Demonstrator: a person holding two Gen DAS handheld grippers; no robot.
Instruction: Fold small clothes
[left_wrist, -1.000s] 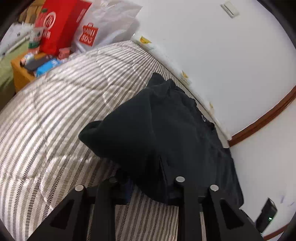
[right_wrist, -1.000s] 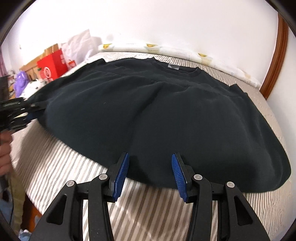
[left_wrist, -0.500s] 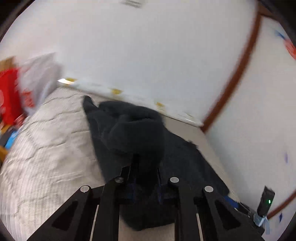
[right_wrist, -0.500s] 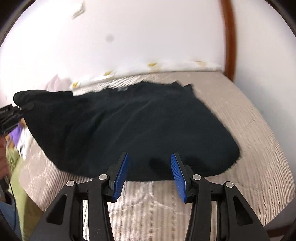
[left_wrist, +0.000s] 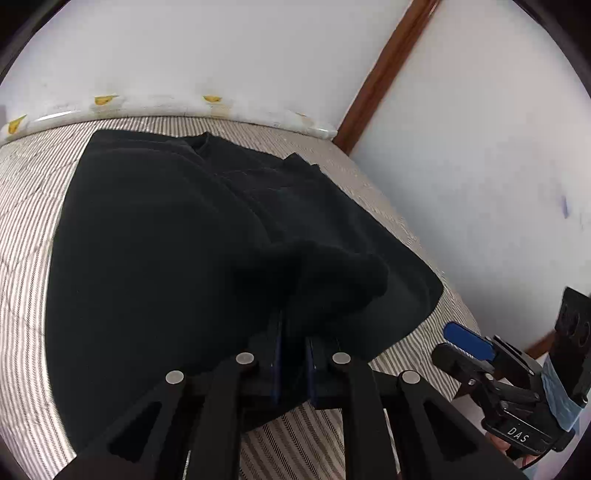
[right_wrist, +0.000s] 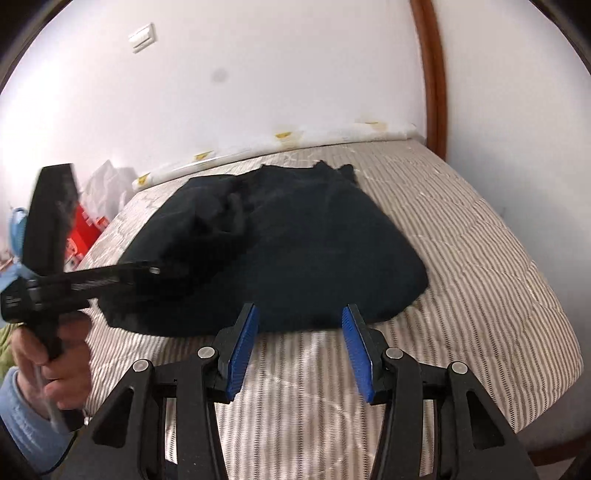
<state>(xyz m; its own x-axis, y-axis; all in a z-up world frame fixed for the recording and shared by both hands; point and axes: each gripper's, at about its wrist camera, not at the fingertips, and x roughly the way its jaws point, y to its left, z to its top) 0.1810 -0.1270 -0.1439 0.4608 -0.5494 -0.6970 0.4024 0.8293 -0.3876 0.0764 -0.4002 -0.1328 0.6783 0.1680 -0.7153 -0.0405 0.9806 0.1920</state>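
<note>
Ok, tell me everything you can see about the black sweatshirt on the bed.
The black sweatshirt is soft, thick-looking knit with a round neckline at the far end. It lies on the striped mattress, its body mostly flat. One side is lifted and folded over toward the middle, bunched in the left tongs, which are shut on the fabric. The right tongs hang open just short of its near hem, not touching.
</note>
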